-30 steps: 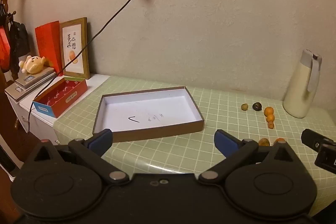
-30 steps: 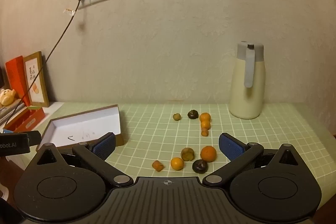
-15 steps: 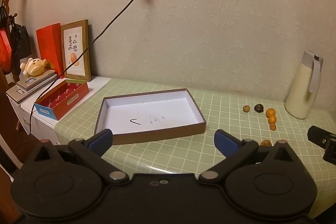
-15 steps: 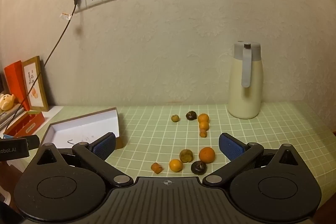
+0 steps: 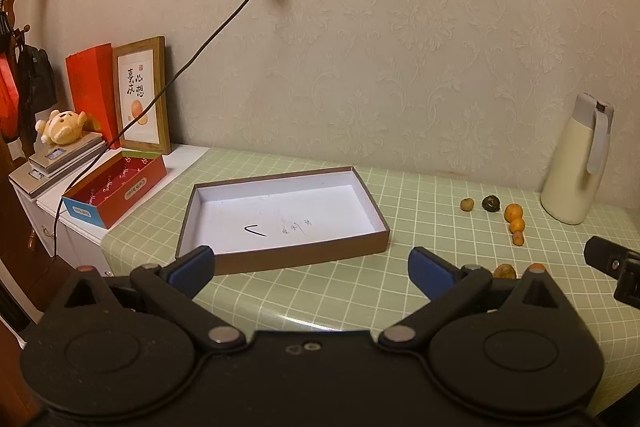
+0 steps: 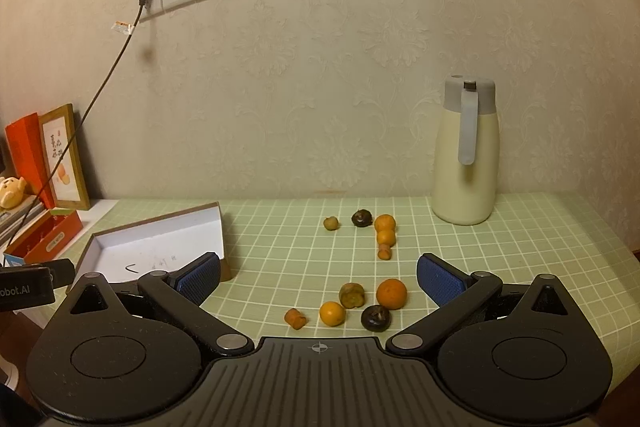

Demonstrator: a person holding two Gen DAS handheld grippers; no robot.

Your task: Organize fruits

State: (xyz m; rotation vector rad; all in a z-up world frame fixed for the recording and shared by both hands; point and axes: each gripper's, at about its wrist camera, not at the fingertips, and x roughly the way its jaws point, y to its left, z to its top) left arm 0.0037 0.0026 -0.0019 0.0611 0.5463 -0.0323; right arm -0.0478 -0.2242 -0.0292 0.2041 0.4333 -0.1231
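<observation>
Both views are dim and warm-toned, with a yellowish indoor cast over the wall [image 6: 320,67] and the desk [image 6: 520,247]; the light seems to come from above and in front, as the cable [image 5: 224,27] throws a soft blurred shadow on the wall just to its right. A faint sheen lies on the near edge of the desk in the left view, and the black bodies of the tongs are nearly featureless in the low light. Fisheye distortion bends the far desk edge and wall plates, the corners go black, and small fruits [image 6: 352,295] look slightly soft and grainy.
</observation>
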